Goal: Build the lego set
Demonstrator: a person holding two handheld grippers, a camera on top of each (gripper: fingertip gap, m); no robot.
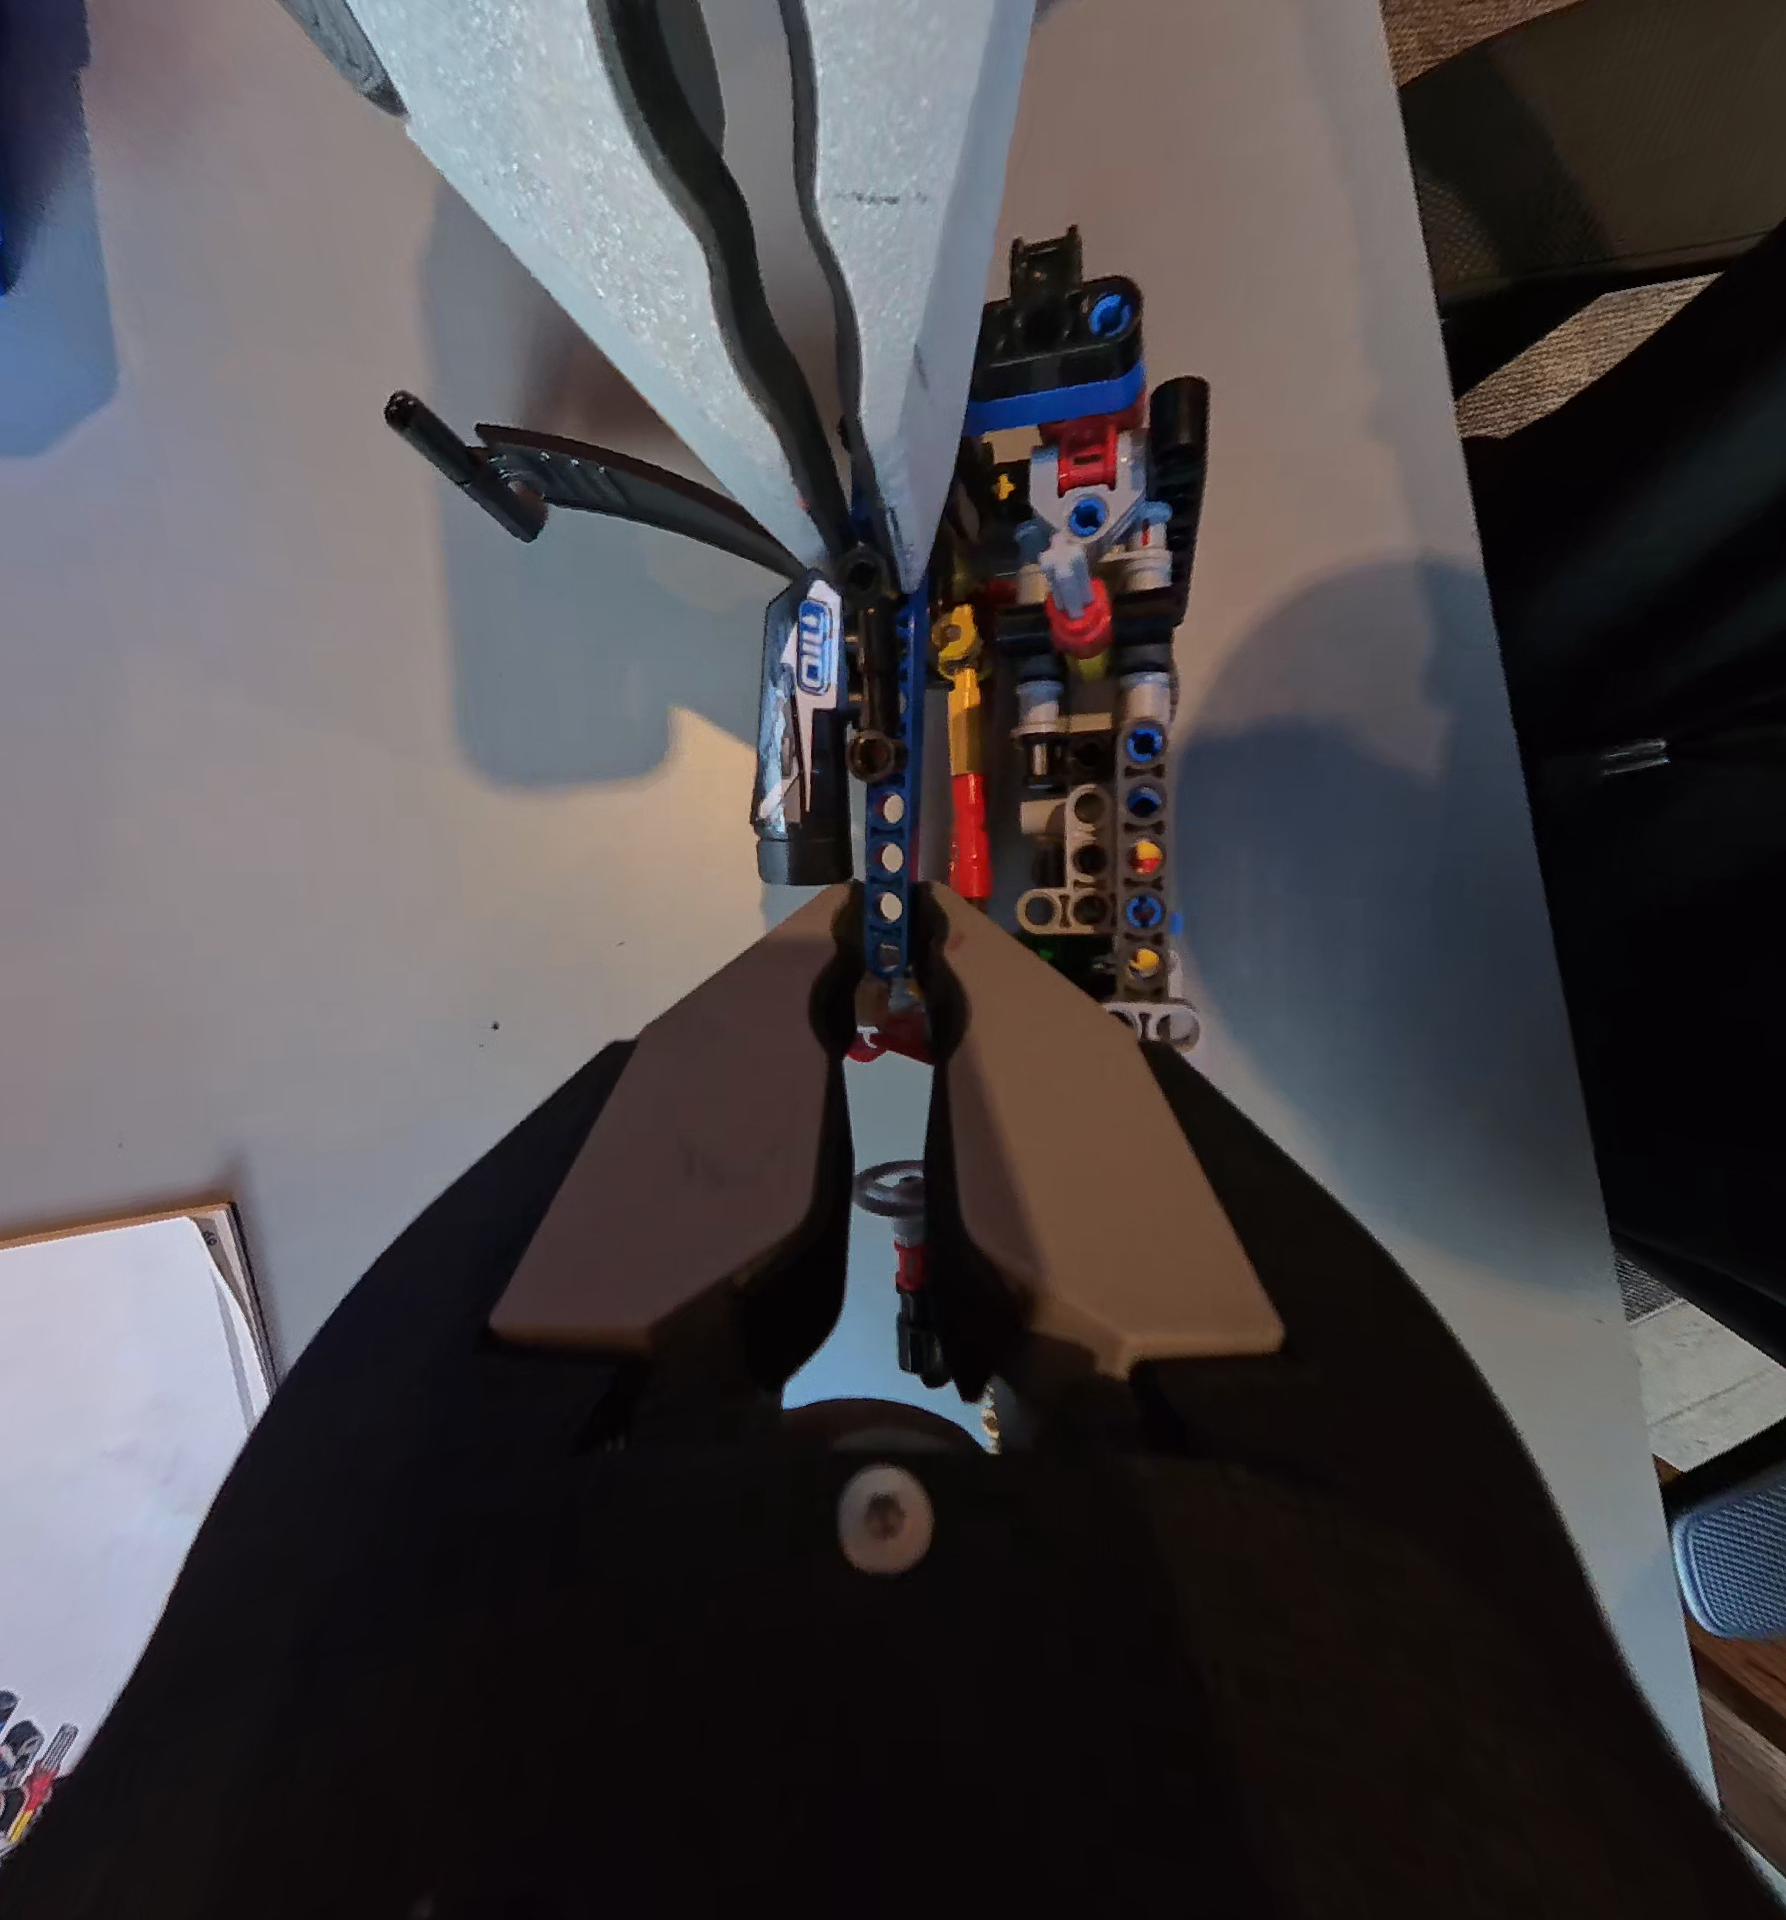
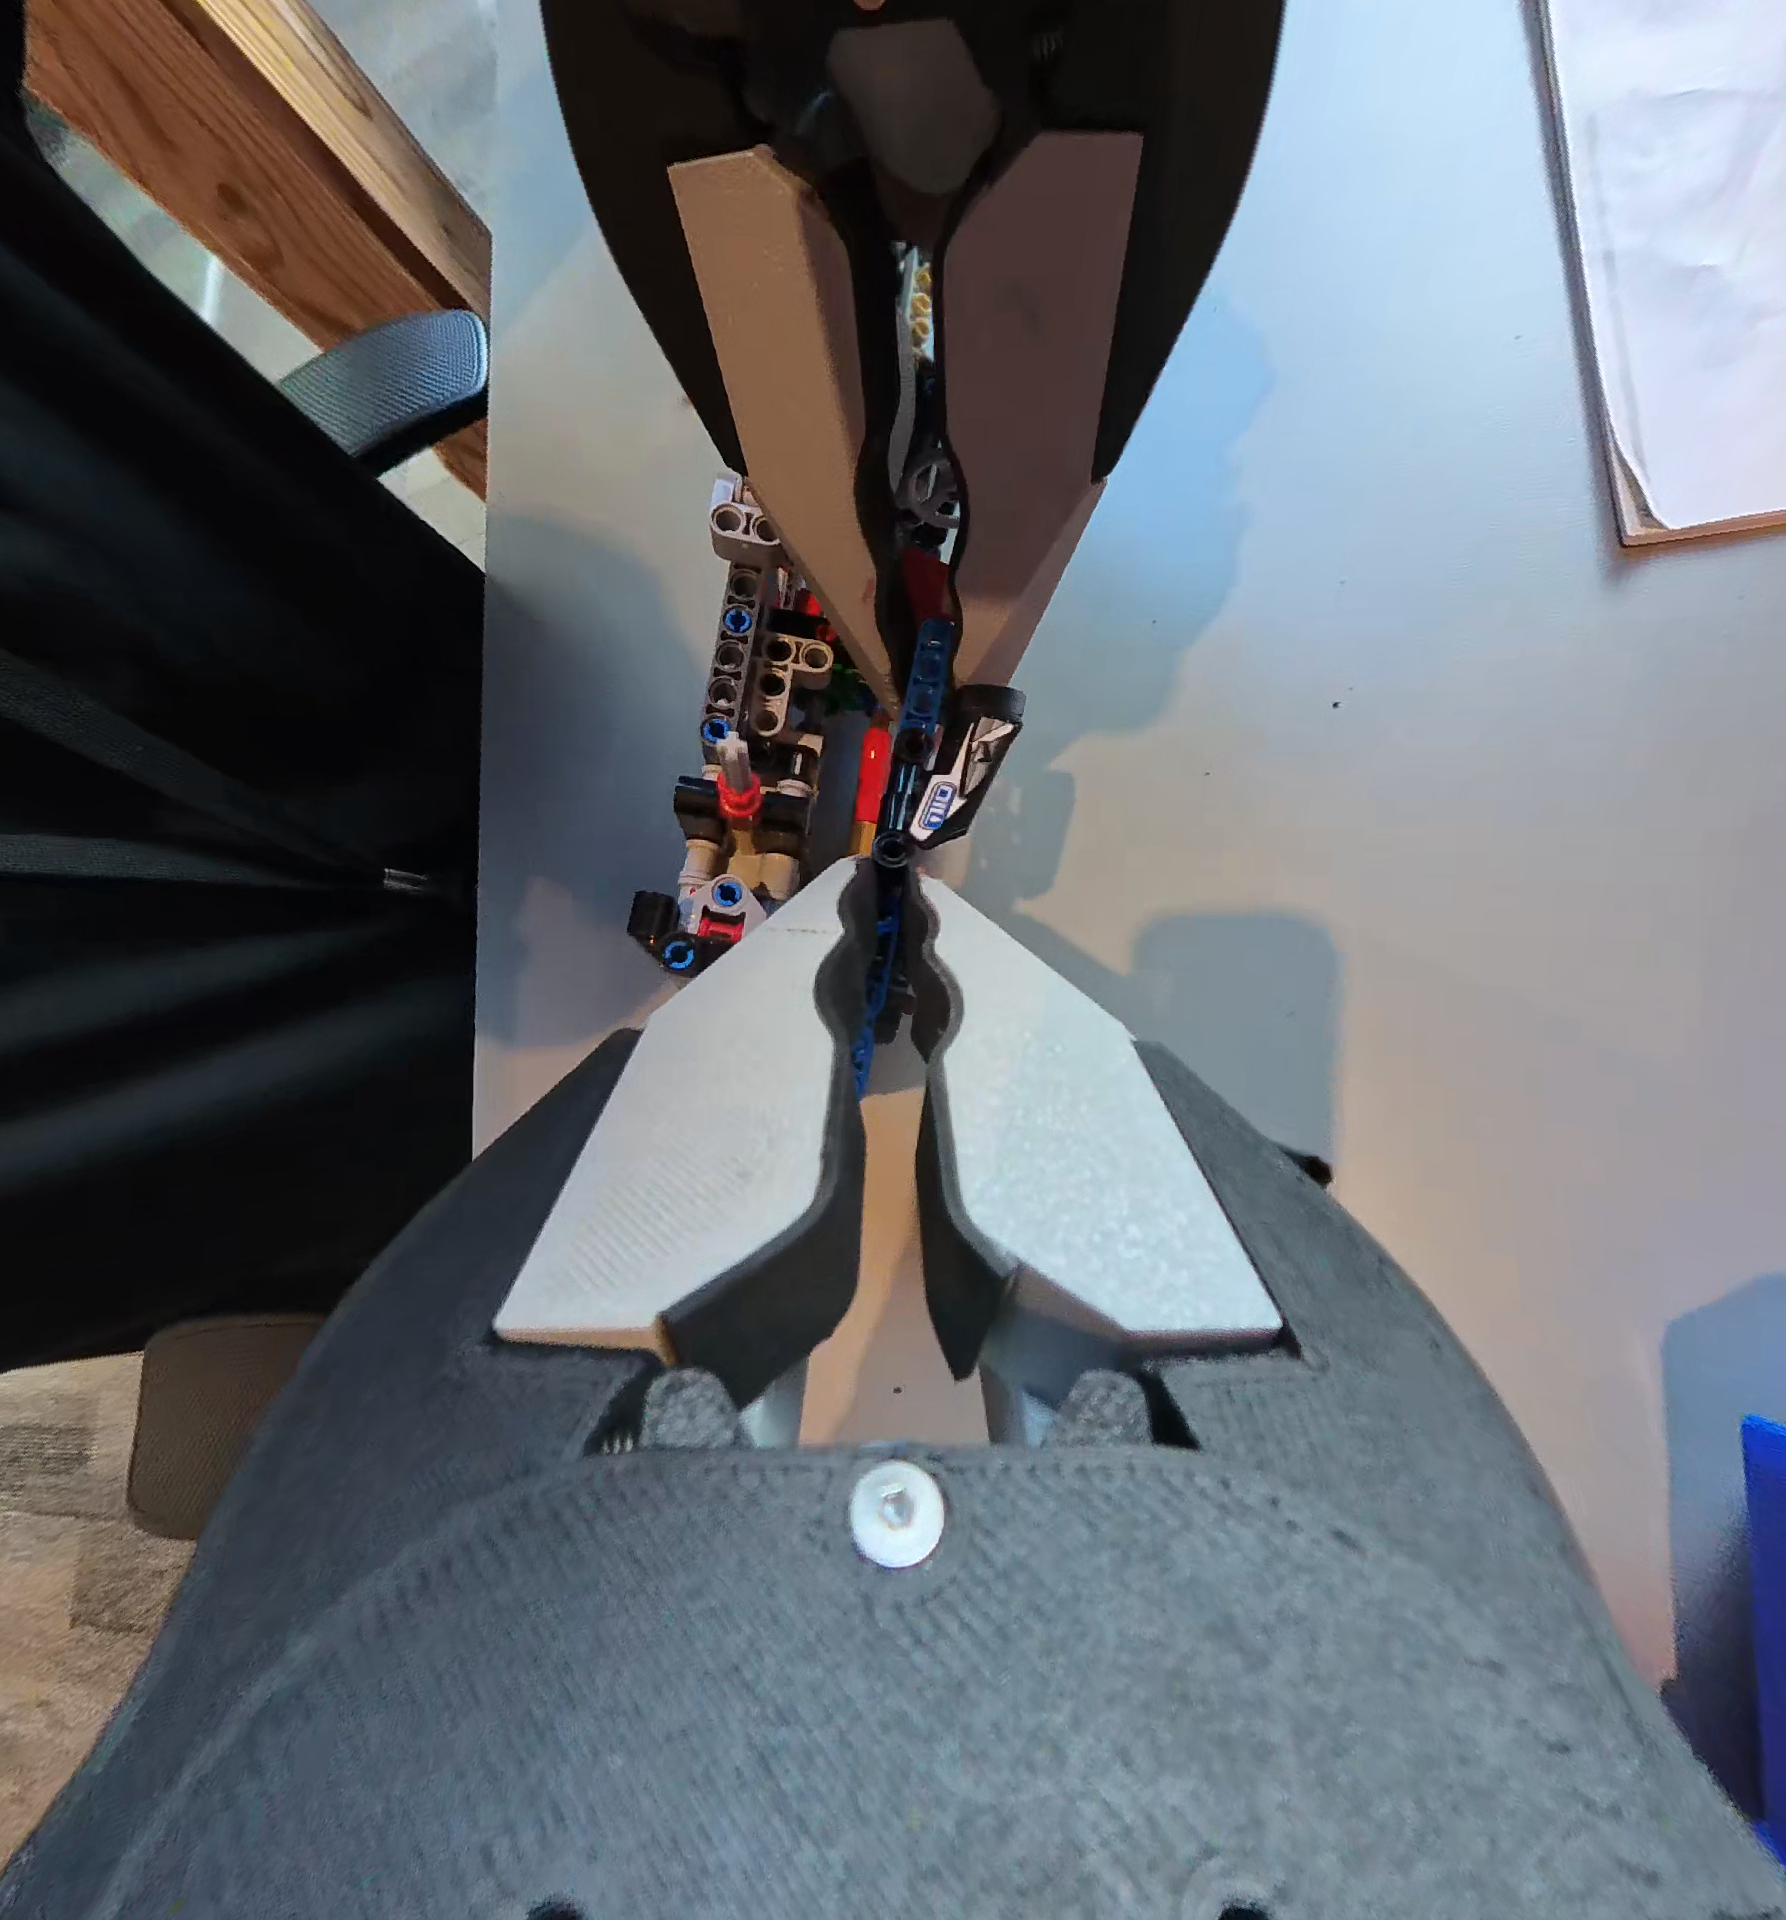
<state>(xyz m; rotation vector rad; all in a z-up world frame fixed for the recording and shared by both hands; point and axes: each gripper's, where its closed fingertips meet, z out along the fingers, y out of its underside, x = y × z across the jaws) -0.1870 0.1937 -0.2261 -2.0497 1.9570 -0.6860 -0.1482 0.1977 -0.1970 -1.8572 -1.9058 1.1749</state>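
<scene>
Pale bench, both tools pinching one blue beam from opposite ends.

Nearest in the left wrist view, the left tool [image 1: 889, 935] is clamped on the blue beam [image 1: 891, 821] of the lego model [image 1: 1086, 665], centre frame on the bench [image 1: 245, 831]; beyond, the right tool [image 2: 887, 894] grips its far end. Probably light and rigid, but press-fit joints could pop; holding the beam itself seems safest. Farther off, a loose black curved panel [image 1: 619, 483] lies upper left.

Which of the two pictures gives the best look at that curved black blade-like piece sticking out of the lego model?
The left wrist view: the curved black piece sweeps out leftward in full over the table. In the right wrist view I cannot find it; the right hand-held gripper blocks that area.
</scene>
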